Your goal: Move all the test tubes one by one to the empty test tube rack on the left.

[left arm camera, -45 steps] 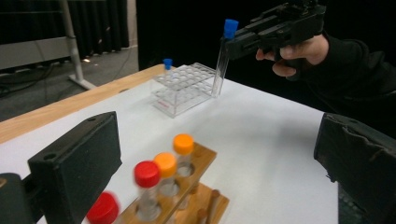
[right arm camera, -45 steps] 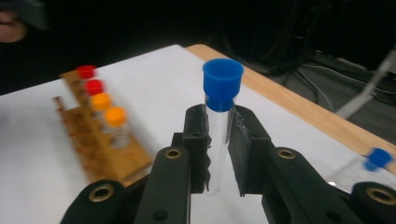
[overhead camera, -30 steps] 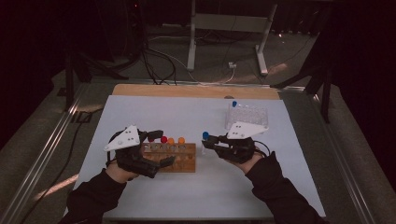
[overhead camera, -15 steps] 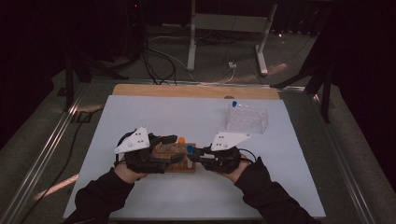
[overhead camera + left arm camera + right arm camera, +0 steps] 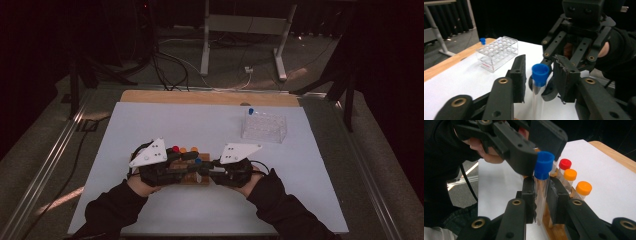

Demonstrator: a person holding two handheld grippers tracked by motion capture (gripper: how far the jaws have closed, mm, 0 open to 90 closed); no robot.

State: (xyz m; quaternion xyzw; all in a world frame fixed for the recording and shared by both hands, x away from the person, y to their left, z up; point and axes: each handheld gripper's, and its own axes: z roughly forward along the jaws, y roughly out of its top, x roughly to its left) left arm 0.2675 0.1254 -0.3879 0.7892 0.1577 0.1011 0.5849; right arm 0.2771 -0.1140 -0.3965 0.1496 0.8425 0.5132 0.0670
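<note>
On the white table (image 5: 210, 130), a person's two hand-held grippers meet over a wooden tube rack (image 5: 197, 176), with a clear plastic rack (image 5: 264, 127) well apart beyond them. The right gripper (image 5: 540, 195) grasps the glass body of a blue-capped test tube (image 5: 541, 182), holding it upright between its fingers (image 5: 527, 195). The left gripper (image 5: 537, 75) has just been closing its jaws around the tube's blue cap (image 5: 540, 74); whether its pads touch it cannot be told. Red-capped (image 5: 564, 164) and orange-capped tubes (image 5: 583, 188) stand just beyond the right fingers.
</note>
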